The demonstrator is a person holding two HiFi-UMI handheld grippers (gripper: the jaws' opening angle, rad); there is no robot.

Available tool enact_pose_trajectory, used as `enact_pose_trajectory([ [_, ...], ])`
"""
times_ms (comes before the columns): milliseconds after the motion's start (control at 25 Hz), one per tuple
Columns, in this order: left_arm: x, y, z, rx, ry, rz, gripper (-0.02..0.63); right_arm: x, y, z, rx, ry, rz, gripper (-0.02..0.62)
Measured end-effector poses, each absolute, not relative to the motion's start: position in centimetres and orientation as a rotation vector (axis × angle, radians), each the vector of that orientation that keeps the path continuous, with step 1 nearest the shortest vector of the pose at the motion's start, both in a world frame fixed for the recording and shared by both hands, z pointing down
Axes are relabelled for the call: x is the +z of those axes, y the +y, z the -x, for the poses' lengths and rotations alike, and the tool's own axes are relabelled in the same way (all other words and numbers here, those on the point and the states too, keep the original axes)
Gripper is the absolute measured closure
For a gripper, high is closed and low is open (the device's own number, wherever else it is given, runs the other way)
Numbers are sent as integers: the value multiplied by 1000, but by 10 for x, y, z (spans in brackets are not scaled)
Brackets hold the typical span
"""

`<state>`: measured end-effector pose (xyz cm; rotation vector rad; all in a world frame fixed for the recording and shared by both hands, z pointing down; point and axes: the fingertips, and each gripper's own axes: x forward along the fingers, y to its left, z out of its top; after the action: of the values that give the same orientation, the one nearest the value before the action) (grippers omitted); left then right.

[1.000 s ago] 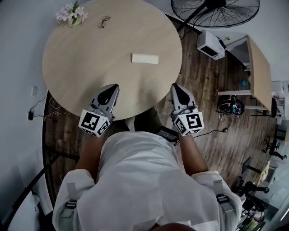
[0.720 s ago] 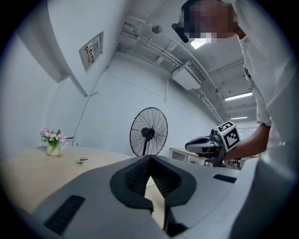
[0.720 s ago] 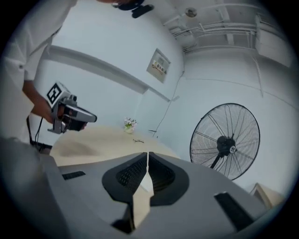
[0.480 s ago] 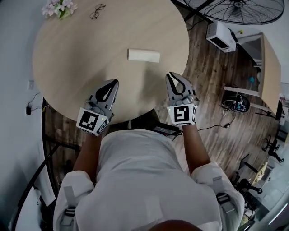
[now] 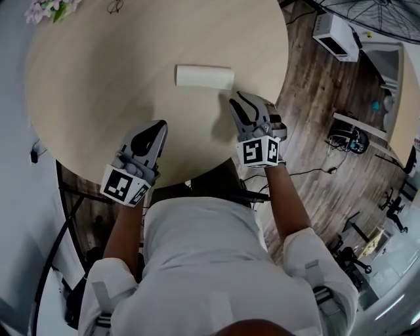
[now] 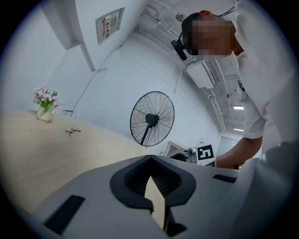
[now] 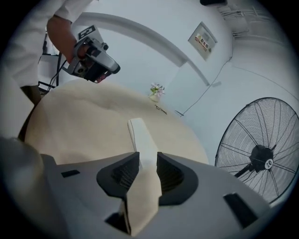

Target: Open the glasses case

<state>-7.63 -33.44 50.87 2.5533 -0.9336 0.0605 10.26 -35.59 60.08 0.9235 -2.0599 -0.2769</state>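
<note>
Cream glasses case (image 5: 204, 76) on table (image 5: 98, 85), just ahead of parted right tongs (image 5: 237, 100)

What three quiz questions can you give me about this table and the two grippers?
1. True or false: the glasses case lies closed on the round table.
2. Which gripper is nearer the case? A. the left gripper B. the right gripper C. both are equally near
3. Fill in: at the far edge of the table, the glasses lie near a small bunch of ____.

Key:
1. True. Neither gripper touches it.
2. B. Its fingers are apart and point at the case; the left gripper's fingers are together.
3. flowers
</note>
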Motion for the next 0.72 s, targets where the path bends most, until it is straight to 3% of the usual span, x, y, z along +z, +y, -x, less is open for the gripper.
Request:
enact_pose_trajectory([
  [720, 551, -360, 57, 95, -930, -2443, 594, 640, -379, -95, -457, -2016, -735, 478],
])
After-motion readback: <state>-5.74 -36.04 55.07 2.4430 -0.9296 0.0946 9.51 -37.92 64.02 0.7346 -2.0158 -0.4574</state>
